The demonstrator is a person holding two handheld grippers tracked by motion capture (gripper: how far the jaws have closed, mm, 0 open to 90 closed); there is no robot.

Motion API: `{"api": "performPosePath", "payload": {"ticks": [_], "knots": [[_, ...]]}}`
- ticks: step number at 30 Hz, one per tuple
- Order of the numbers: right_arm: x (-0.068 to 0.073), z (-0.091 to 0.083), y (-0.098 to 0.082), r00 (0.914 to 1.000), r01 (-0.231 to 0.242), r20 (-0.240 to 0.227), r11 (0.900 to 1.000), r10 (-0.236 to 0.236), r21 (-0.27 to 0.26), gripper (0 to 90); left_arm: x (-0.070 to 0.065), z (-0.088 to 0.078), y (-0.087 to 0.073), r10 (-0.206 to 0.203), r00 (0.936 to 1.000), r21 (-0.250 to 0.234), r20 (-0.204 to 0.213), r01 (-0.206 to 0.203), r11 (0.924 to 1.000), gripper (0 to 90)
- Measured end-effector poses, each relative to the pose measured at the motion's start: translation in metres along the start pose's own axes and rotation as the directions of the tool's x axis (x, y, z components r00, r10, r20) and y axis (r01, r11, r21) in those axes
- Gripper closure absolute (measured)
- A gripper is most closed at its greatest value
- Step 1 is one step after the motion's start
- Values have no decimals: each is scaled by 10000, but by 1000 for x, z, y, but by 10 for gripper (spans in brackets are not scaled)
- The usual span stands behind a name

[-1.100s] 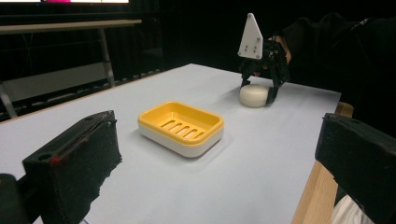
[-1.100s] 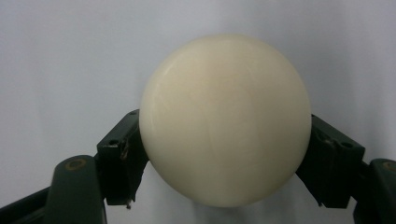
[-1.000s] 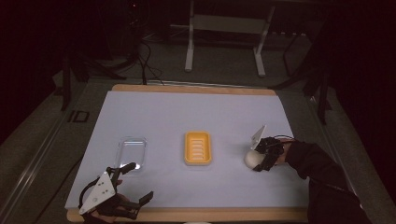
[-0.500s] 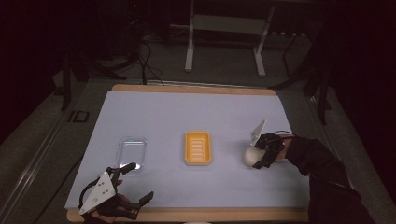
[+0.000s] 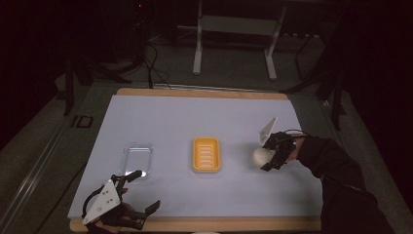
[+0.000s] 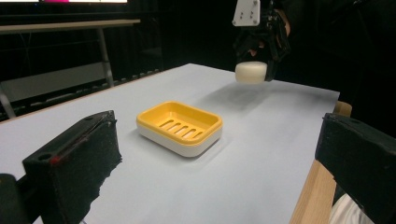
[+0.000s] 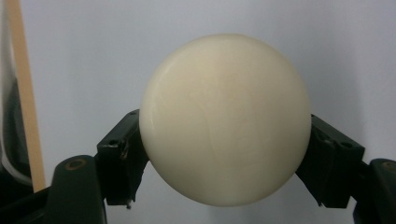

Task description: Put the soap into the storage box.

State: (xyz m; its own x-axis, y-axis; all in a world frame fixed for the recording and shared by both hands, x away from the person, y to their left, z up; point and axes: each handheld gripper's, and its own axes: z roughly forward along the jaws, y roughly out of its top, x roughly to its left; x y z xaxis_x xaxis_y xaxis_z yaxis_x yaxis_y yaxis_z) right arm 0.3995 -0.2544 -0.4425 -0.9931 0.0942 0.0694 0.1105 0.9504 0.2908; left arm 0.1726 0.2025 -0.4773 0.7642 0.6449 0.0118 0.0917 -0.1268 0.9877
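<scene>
Black two-jaw left gripper (image 5: pixel 138 194), grey triangular plate (image 5: pixel 103 201), black sleeve (image 5: pixel 336 168)

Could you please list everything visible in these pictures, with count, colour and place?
soap dish: one, yellow on a white base, middle of the table.
clear lid: one, transparent, left of the soap dish.
soap bar: one, cream, round, held above the table right of the dish.
table: one, pale top with a wooden edge.
metal stand: one, grey, on the floor beyond the table.
left gripper: one, black, near left corner, jaws apart.
right gripper: one, black, shut on the soap bar.
</scene>
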Motion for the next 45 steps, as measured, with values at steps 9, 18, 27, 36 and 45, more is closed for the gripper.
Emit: {"api": "performPosePath", "payload": {"ticks": [9, 18, 27, 36, 45], "knots": [[2, -12, 24, 9993, 362, -18, 9993, -362, -22, 255, 0, 0, 0, 0, 10000, 5, 16, 0, 10000, 1], [3, -18, 48, 9966, 825, 18, 9965, -825, -140, 255, 0, -1, 0, -8, 10000, 7, 34, 8, 10000, 1], [3, -17, 69, 9913, 1318, 41, 9907, -1317, -334, 255, 0, -1, 0, -1, 10000, 8, 57, 1, 10000, 0], [4, -12, 91, 9857, 1685, 76, 9839, -1684, -595, 255, 0, -1, 0, -7, 10000, -4, 98, 7, 10000, 1], [2, -5, 105, 9827, 1849, 79, 9767, -1851, -1091, 255, 0, -1, 0, 31, 9999, 28, 119, -31, 10000, 1]]}}
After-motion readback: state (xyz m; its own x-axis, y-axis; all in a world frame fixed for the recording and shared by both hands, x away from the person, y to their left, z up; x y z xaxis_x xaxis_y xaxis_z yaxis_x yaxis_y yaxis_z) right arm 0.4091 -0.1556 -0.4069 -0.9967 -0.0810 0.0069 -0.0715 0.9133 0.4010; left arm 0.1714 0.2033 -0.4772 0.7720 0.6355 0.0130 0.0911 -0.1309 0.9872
